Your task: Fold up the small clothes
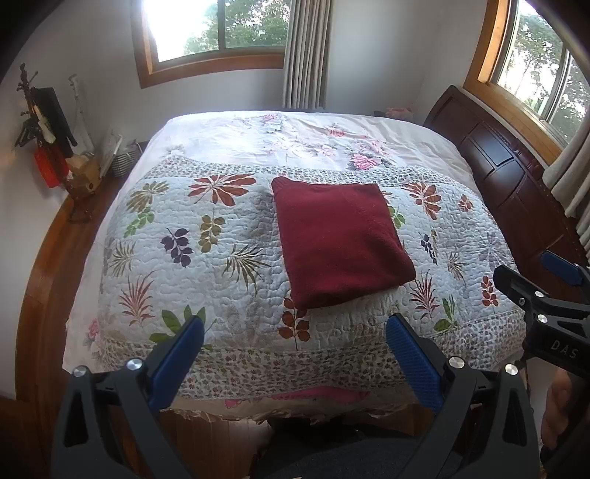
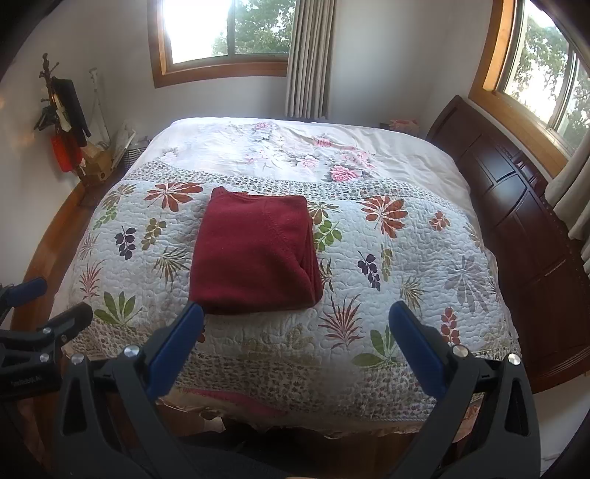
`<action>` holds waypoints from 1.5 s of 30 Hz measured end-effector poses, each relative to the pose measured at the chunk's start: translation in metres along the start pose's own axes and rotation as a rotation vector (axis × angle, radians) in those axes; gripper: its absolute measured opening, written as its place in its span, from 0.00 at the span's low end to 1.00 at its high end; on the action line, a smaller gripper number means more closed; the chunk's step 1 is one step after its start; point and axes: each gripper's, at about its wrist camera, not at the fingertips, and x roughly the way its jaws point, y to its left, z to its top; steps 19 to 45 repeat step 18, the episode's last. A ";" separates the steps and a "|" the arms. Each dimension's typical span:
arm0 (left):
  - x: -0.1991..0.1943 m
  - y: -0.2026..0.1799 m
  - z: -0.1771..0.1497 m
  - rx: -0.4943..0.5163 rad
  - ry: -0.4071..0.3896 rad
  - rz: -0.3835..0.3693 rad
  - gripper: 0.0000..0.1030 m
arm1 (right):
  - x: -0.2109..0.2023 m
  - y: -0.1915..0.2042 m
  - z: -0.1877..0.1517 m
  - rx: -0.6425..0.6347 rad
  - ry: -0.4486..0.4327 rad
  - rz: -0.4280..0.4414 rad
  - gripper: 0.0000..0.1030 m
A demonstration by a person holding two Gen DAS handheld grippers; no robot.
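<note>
Nearest: left gripper (image 1: 295, 329), jaws spread wide, blue pads (image 1: 177, 363) clear of everything, nothing between them, hanging over the near edge of the bed. Right gripper (image 2: 296, 320) likewise released and empty, pads apart above the quilt (image 2: 405, 258); also visible at the right margin of the left view, set beside the left gripper. Just beyond the fingertips: dark red garment (image 1: 339, 239), folded into a neat rectangle, lying flat on the leaf-print quilt, roughly mid-bed, touched by neither gripper. In the right view, left pad tip overlapping the garment's near corner in the picture; contact cannot be told. Farther: pale floral sheet (image 1: 313, 136) covering the far half of the bed. Right: dark wood headboard (image 1: 516, 177). Far left corner: coat rack (image 1: 44, 121) with dark and red items. Back wall: window (image 1: 214, 29), grey curtain (image 1: 306, 51).
</note>
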 end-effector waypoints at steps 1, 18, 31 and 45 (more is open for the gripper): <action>0.000 0.000 0.000 -0.001 0.001 0.000 0.96 | 0.000 0.000 0.000 0.000 0.001 0.000 0.97; 0.001 0.001 0.002 -0.001 0.001 0.001 0.96 | 0.005 0.001 0.003 -0.004 0.001 0.003 0.97; 0.001 0.001 0.002 -0.001 0.001 0.001 0.96 | 0.005 0.001 0.003 -0.004 0.001 0.003 0.97; 0.001 0.001 0.002 -0.001 0.001 0.001 0.96 | 0.005 0.001 0.003 -0.004 0.001 0.003 0.97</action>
